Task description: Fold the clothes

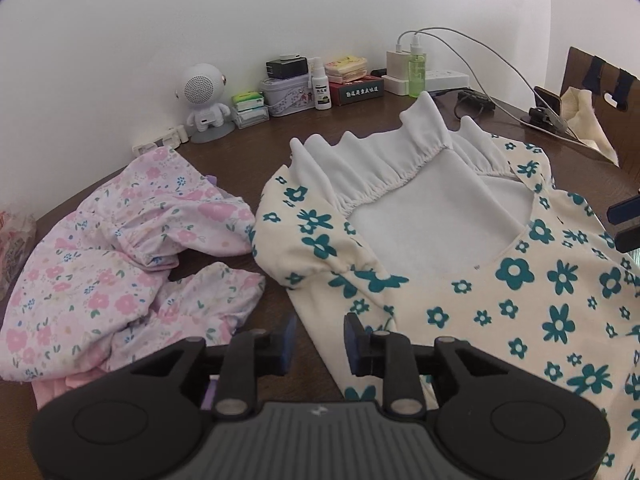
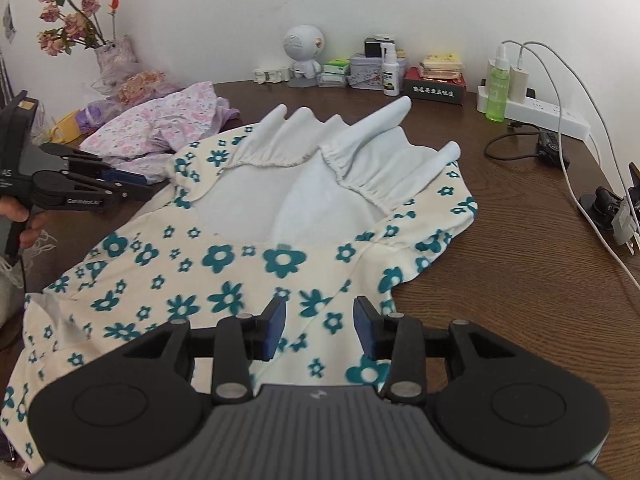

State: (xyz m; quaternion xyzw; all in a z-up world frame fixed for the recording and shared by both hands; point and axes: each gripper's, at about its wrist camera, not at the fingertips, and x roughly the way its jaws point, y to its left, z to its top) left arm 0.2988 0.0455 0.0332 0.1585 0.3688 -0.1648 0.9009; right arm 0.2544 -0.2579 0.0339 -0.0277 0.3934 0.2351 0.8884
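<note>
Left wrist: pink floral garment (image 1: 120, 272) beside cream top (image 1: 500, 280).

Along the wall: robot speaker (image 1: 204, 98); green spray bottle (image 1: 417, 67); power strip (image 2: 544, 114); dried flowers (image 2: 68, 20)

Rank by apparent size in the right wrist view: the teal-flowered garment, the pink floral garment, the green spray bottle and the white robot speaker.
1. teal-flowered garment, though nearness to the camera inflates it.
2. pink floral garment.
3. white robot speaker and green spray bottle look alike; unranked.
</note>
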